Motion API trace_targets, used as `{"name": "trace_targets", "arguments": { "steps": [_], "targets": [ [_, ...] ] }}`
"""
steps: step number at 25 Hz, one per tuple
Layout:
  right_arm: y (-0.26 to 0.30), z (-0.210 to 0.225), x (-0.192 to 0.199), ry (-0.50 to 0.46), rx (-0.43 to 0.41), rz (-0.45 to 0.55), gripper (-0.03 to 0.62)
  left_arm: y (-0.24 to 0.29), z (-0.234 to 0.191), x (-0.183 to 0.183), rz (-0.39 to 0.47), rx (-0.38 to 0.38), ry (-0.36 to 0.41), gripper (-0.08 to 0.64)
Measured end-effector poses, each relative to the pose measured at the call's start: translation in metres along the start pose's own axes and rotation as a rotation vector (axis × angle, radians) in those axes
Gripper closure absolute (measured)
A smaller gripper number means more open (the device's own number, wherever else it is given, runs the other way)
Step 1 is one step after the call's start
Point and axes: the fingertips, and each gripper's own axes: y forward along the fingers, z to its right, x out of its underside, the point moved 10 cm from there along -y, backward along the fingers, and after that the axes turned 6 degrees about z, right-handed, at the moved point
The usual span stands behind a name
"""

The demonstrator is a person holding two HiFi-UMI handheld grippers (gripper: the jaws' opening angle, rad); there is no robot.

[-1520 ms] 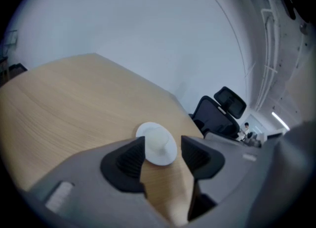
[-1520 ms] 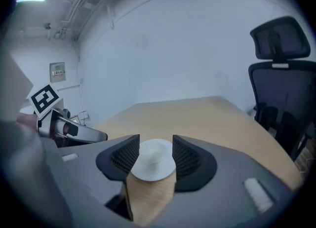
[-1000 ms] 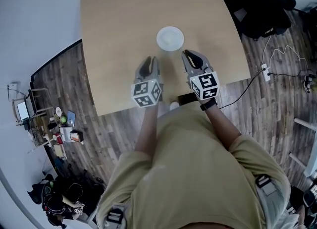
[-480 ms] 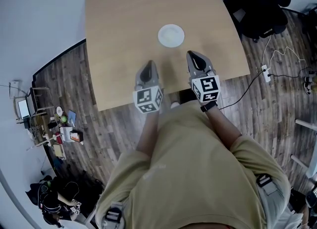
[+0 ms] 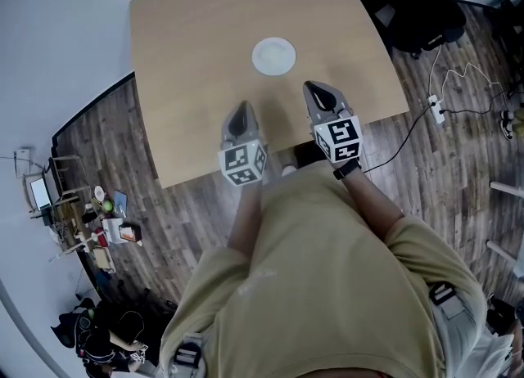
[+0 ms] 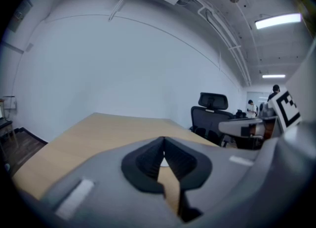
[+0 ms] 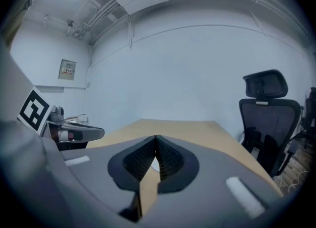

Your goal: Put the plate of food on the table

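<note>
The white plate (image 5: pixel 273 56) sits near the middle of the light wooden table (image 5: pixel 180 65). What is on it is too small to tell. By the near edge, the left gripper (image 5: pixel 242 111) and the right gripper (image 5: pixel 316 92) are both closed and hold nothing. Their cubes show black-and-white squares. The floor (image 5: pixel 106 139) is dark wood. A black chair (image 5: pixel 413 0) stands by the table's right edge.
</note>
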Motion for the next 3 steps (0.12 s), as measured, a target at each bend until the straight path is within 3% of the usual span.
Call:
{"name": "trace_targets", "arguments": {
  "steps": [3],
  "targets": [
    [0.015,0.006,0.013,0.025,-0.087,-0.062,0.588,0.006,-0.002,0.005,-0.015,-0.012,-0.004,0.558]
  ]
}}
